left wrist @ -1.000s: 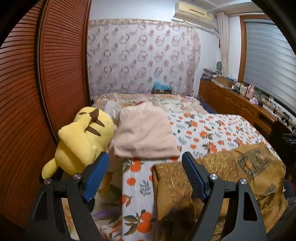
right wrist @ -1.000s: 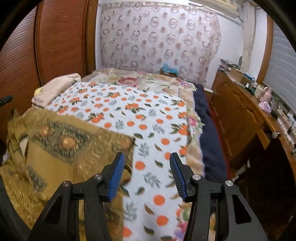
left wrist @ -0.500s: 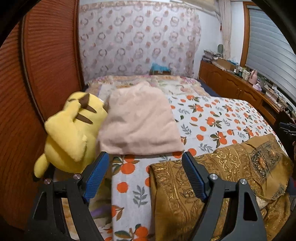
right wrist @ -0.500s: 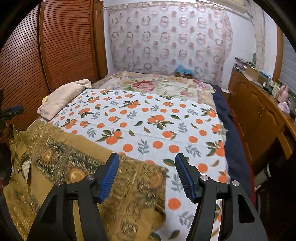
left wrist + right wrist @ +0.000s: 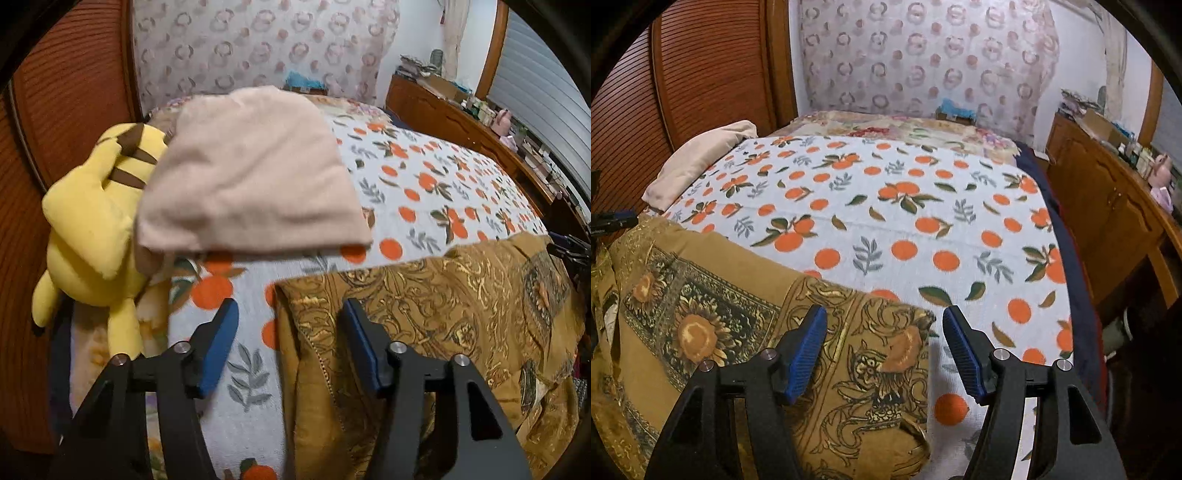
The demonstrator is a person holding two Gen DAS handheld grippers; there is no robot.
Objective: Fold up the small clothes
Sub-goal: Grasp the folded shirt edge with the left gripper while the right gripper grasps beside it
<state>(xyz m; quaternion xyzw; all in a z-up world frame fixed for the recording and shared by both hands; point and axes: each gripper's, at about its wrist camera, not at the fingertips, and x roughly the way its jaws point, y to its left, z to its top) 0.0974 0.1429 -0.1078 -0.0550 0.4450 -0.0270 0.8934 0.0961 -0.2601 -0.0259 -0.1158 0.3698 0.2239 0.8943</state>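
Gold-brown printed garment [image 5: 461, 314] on bed; left claw [image 5: 290, 338] narrowing, right claw [image 5: 884, 345] parted, neither gripping.

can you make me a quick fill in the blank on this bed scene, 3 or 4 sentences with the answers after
1. The yellow plush toy lies against the ____ edge of the folded pink cloth in the left wrist view.
2. The bedspread is printed with leaves and ____.
3. The brown garment shows a large ____ flower in the right wrist view.
4. The right gripper frames a ____ of the brown garment between its pads.

Missing words: left; oranges; sunflower; corner
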